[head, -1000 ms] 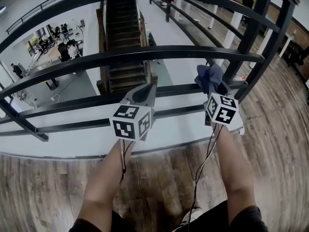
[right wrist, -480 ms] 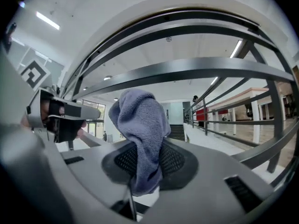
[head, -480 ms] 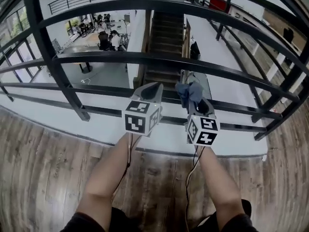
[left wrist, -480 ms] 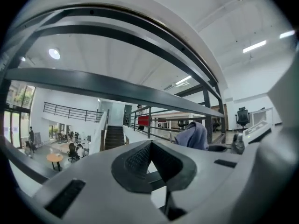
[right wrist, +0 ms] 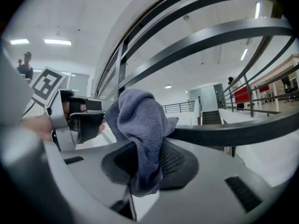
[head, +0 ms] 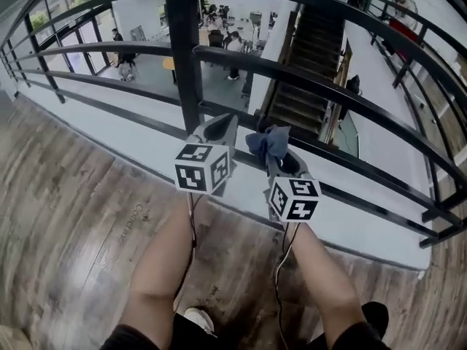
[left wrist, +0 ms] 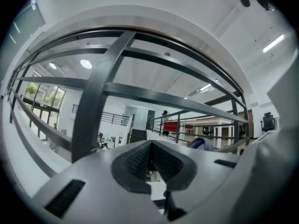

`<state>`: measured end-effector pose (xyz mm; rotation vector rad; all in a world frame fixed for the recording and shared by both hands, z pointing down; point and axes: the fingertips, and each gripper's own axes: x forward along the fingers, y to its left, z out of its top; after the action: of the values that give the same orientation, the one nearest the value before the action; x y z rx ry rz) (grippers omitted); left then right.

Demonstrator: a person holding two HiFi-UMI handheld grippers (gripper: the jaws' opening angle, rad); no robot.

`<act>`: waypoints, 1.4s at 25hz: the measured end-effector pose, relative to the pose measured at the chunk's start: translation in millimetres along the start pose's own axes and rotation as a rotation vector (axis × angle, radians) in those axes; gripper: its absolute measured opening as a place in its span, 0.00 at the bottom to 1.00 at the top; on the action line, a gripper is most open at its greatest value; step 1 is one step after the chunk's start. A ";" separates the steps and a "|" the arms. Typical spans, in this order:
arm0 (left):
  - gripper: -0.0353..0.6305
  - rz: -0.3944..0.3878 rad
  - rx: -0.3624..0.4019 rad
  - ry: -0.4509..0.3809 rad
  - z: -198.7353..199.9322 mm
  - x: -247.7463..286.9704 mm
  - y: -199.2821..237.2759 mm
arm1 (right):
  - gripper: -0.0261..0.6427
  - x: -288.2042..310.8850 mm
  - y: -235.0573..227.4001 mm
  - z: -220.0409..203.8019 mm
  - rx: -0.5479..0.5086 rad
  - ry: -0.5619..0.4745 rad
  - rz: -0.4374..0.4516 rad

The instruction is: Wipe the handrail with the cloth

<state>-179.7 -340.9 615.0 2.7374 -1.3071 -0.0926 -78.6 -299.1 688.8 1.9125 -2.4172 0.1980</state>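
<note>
Far left, wood plank floor (head: 66,195) runs up to the edge of the landing. The black metal handrail (head: 248,55) crosses the whole head view as several horizontal bars, with one thick upright post (head: 182,49) left of centre. Through the bars, a lower hall with people at desks (head: 219,31). Left gripper (head: 222,122) is held just right of the post, tips up near the lower bars; whether it touches one I cannot tell. In its own view the left gripper (left wrist: 150,157) has the two ribbed pads pressed together with nothing between them, and the post (left wrist: 93,106) rises close in front. Just to its right, the right gripper (head: 281,159) is clamped on the blue-grey cloth (head: 268,143). The cloth bunches above the jaw tips at the height of a lower bar. In the right gripper view the cloth (right wrist: 140,125) is pinched between the pads of the right gripper (right wrist: 145,169), a short tail hanging below. Its right edge lies against a dark bar of the handrail (right wrist: 233,129). Both forearms are bare. Further right, beyond the bars, a dark staircase (head: 306,86) descends.
</note>
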 end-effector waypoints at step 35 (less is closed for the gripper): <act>0.06 0.127 0.071 0.149 -66.2 -20.3 81.6 | 0.18 112.5 -10.7 -140.4 -0.244 0.544 -0.166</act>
<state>-248.8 -371.4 690.9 2.6496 -1.4634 0.1679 -99.6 -391.4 842.1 1.6690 -1.8328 0.3447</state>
